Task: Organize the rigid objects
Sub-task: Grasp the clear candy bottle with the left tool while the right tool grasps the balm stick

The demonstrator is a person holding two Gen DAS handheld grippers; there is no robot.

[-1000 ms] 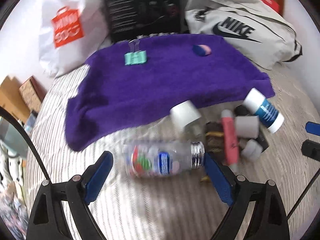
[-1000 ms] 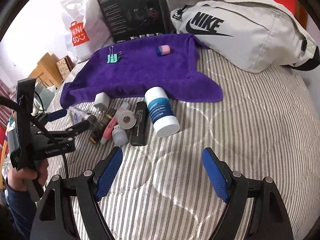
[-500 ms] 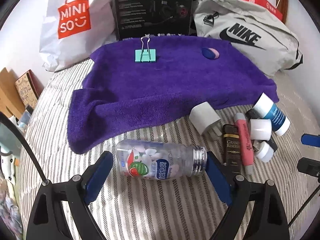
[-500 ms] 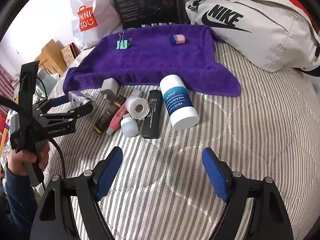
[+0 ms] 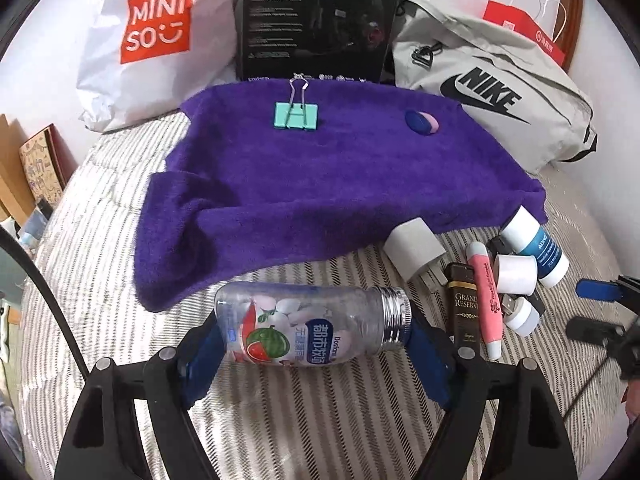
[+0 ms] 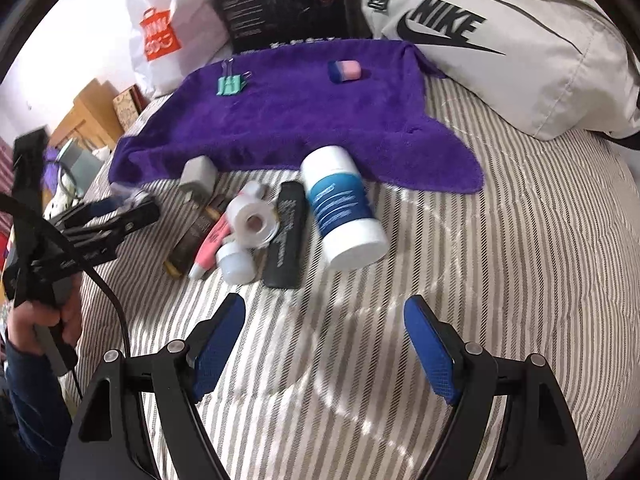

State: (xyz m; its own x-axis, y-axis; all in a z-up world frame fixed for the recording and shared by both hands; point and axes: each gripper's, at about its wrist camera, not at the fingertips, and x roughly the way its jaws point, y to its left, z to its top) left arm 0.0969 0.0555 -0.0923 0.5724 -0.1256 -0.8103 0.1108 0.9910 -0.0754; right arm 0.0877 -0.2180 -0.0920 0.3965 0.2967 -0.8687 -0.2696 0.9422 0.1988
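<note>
**Bottle in left tongs, striped bed**

Left tongs (image 5: pixel 314 354): clamped endwise on a clear plastic bottle (image 5: pixel 312 326), lying sideways near the towel's front edge. Right tongs (image 6: pixel 322 346): apart, over bare striped quilt (image 6: pixel 460 264). Beyond: clustered tubes, white plug (image 5: pixel 414 246). Farthest: fluffy purple towel (image 5: pixel 320 184), mostly bare, with green clip (image 5: pixel 296 116).

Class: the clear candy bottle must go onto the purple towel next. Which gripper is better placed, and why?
Left. The left gripper has its jaws on both ends of the clear candy bottle, beside the purple towel. The right gripper is open over bare bedding.
</note>
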